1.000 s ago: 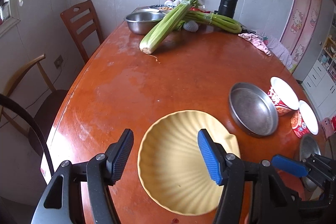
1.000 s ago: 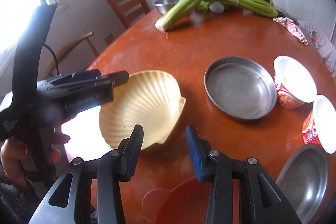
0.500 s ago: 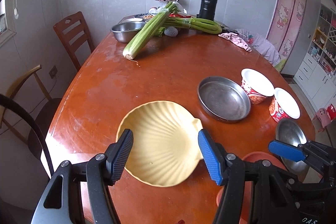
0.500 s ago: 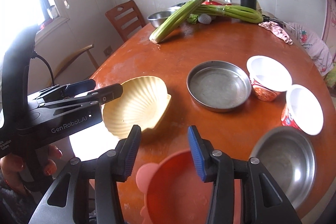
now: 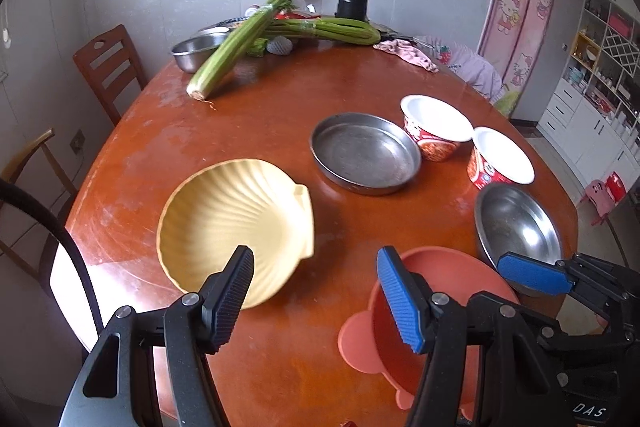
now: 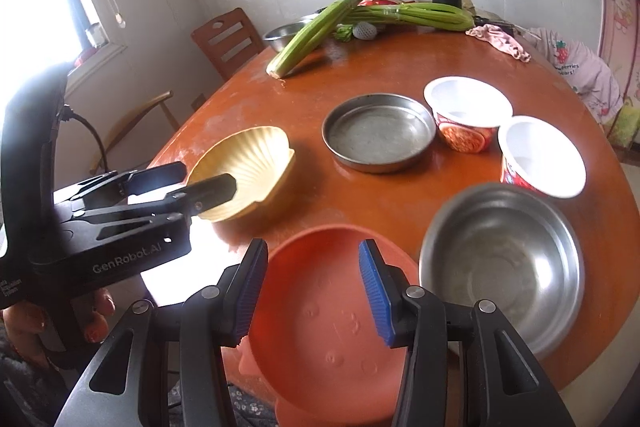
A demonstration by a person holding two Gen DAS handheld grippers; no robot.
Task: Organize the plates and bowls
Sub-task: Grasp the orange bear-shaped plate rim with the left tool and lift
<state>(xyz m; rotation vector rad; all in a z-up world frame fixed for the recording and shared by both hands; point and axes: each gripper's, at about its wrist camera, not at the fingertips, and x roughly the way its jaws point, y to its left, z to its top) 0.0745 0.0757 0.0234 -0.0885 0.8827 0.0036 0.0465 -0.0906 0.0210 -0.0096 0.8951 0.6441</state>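
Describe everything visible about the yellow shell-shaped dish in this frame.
The yellow shell-shaped dish is a pale, matte, plastic-looking scallop with radiating ribs and a small flat hinge tab on its right side. It sits upright and empty on the wooden table, left of the flat steel pan. The open left gripper hovers at its near rim; contact cannot be told.

Glossy wooden table [image 5: 280, 115], dull metal pan [image 5: 365, 153]

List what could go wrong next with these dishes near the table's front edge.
1. The orange bowl appears to overhang the table edge; a nudge from the open right gripper might tip it off.
2. The steel bowl sits close beside it and could get knocked.
3. The left gripper, jaws open, hovers by the shell-shaped dish and may push it.
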